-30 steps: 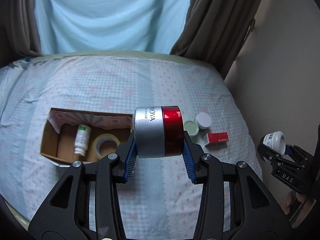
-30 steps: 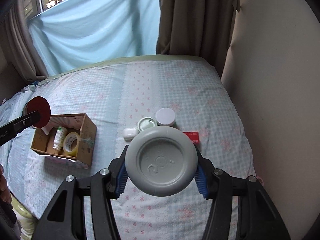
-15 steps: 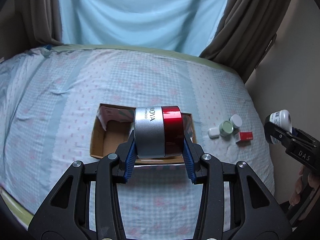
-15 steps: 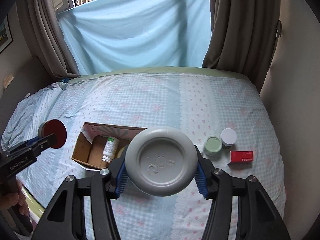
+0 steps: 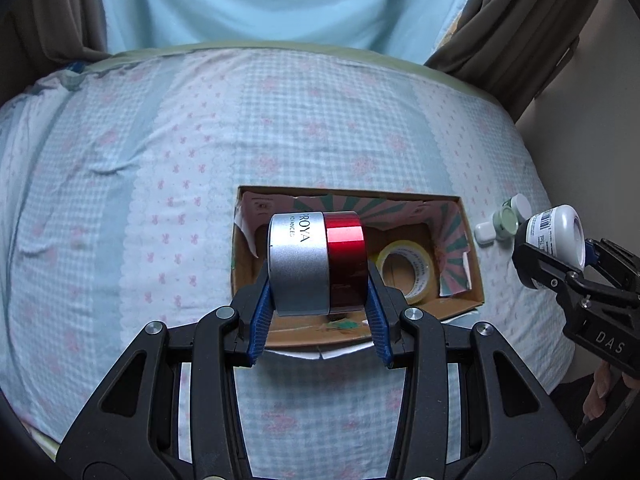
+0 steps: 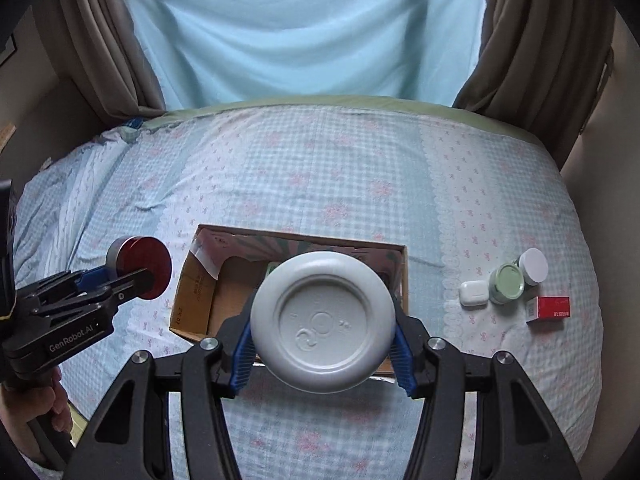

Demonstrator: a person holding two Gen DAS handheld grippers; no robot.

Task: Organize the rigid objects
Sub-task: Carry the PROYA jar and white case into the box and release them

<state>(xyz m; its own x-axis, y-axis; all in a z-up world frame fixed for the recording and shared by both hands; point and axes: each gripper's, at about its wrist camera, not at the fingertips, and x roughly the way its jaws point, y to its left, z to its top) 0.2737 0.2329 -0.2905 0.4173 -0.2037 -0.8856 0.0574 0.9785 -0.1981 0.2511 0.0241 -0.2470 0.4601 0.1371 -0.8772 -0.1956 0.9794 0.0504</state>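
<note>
My left gripper (image 5: pixel 318 312) is shut on a silver and red PROYA jar (image 5: pixel 316 264), held above the near left part of an open cardboard box (image 5: pixel 464 240) on the bed. The jar also shows in the right wrist view (image 6: pixel 140 268). My right gripper (image 6: pixel 322 354) is shut on a white bottle (image 6: pixel 322 320), seen bottom-on, above the box's (image 6: pixel 192 292) near side. The bottle also shows in the left wrist view (image 5: pixel 558 236). A roll of yellow tape (image 5: pixel 406 270) lies inside the box.
To the right of the box on the bedsheet lie a white earbud case (image 6: pixel 473 293), a green-lidded jar (image 6: pixel 507 283), a white-lidded jar (image 6: pixel 534 266) and a small red carton (image 6: pixel 549 309). Curtains and a wall stand behind and to the right of the bed.
Both grippers have moved left and over the box, each still holding its object. The box now sits right under them; the loose items lie further right.
</note>
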